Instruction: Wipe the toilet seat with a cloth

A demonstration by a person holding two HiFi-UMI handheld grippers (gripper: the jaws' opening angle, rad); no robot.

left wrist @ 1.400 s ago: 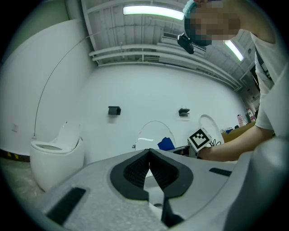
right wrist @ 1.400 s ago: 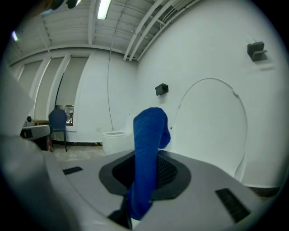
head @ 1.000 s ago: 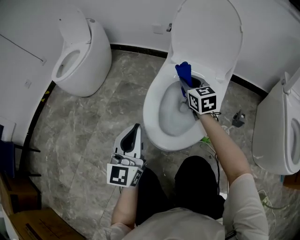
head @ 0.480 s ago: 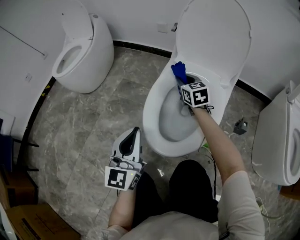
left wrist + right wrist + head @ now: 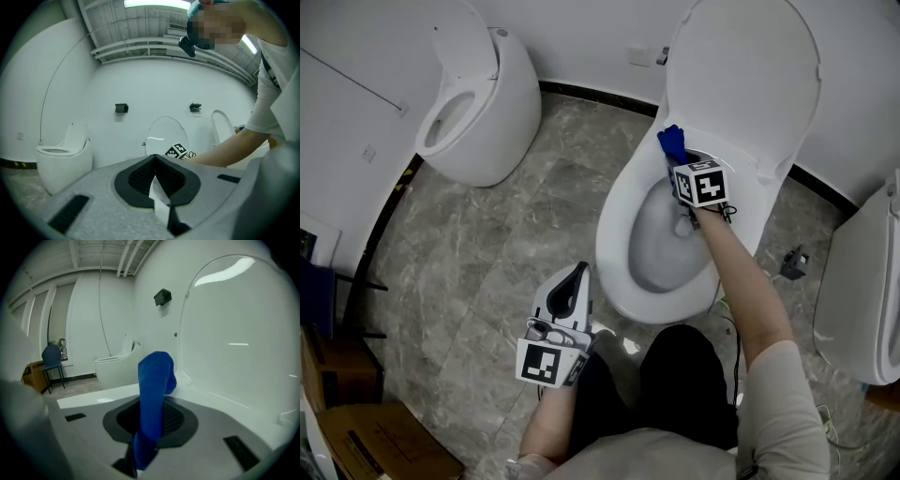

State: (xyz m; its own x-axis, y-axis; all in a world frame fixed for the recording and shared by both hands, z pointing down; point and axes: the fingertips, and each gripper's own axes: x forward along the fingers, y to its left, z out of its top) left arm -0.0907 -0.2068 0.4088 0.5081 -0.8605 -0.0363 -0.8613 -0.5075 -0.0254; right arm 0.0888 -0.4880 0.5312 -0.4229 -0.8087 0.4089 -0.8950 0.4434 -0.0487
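Right tongs [image 5: 676,159] clenched on blue cloth [image 5: 671,141]. Cloth stands up from the tongs, its tip at the rear of the seat [image 5: 614,225], just below the raised lid [image 5: 741,75]. Left tongs [image 5: 577,274] closed, nothing between them, held over the floor [image 5: 487,244] beside the bowl.
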